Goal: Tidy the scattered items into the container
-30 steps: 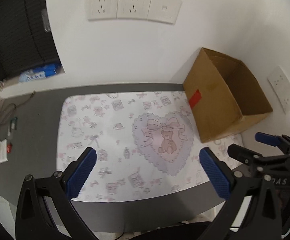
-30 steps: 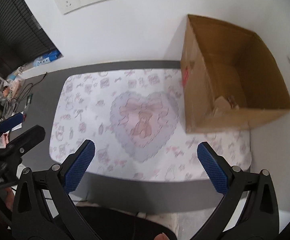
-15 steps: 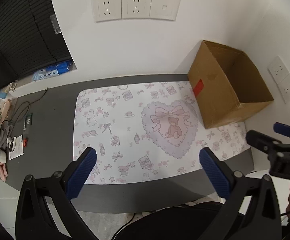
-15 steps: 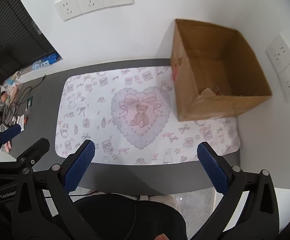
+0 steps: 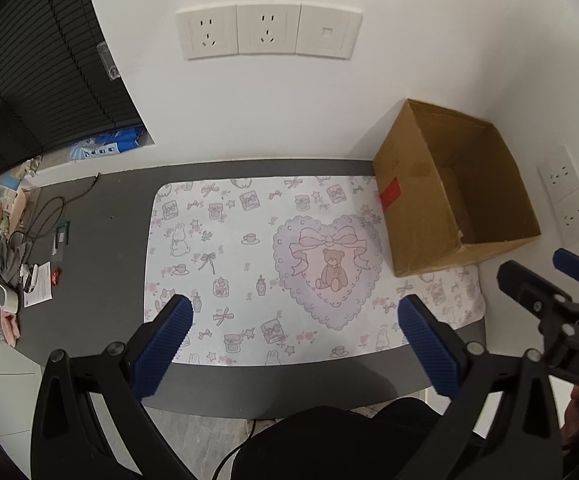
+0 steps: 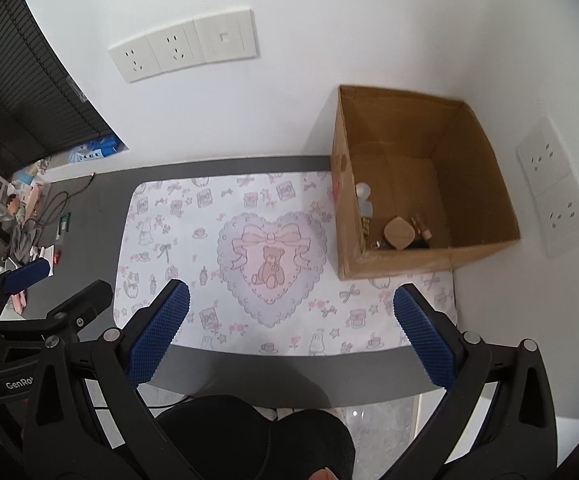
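Readable writing: "DAS" on the right claw's body at the 4 o'clock edge of the left wrist view; "GenRo" on the left claw's body at 8 o'clock in the right wrist view, both cut off. Left claw spread wide, nothing between its blue pads. Right claw likewise wide and empty. Both hang above the near edge of the dark table. Cardboard box stands open-topped at 2 o'clock on the corner of the printed mat, close to the white wall, a red label on its left face. Inside, at the near left corner of the floor: a tan compact, a white round piece, several small cosmetic items too small to identify. Mat carries only its teddy-bear heart print. Clutter lies at 9 o'clock on the table.
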`<state>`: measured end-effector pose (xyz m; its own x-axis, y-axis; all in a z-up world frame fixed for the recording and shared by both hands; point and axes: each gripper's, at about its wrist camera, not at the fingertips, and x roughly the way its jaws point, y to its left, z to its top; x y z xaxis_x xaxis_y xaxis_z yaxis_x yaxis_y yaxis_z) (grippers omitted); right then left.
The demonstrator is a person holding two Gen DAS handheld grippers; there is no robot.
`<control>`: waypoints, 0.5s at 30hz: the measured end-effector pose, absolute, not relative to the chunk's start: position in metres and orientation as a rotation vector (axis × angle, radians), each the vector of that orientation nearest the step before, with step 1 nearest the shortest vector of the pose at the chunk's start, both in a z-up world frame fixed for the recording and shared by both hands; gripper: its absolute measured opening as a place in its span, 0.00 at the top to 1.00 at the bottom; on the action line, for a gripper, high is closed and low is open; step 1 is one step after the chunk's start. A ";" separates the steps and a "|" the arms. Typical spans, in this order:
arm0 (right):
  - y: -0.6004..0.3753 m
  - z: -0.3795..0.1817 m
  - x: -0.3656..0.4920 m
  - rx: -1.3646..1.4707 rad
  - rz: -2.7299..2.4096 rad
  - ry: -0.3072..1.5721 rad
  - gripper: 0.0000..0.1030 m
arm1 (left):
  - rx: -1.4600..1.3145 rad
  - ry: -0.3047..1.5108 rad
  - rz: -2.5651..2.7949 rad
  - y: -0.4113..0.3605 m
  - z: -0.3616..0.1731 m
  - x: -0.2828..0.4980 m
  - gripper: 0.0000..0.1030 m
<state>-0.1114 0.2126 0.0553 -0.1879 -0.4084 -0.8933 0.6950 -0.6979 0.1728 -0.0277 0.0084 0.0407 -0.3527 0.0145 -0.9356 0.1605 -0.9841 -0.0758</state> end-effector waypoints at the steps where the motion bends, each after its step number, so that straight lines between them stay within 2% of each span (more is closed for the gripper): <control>1: 0.212 0.057 -0.114 1.344 -1.950 0.353 0.00 | 1.734 0.232 -2.500 0.009 0.042 -0.030 0.00; 15: 0.214 0.047 -0.136 1.376 -1.914 0.347 0.00 | 1.817 0.213 -2.461 0.024 0.035 -0.051 0.01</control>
<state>-0.1356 0.2137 0.0472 -0.1497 -0.4078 -0.9007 0.6979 -0.6888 0.1959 -0.0509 0.0236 0.0345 -0.2959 0.0222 -0.9549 0.1422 -0.9876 -0.0670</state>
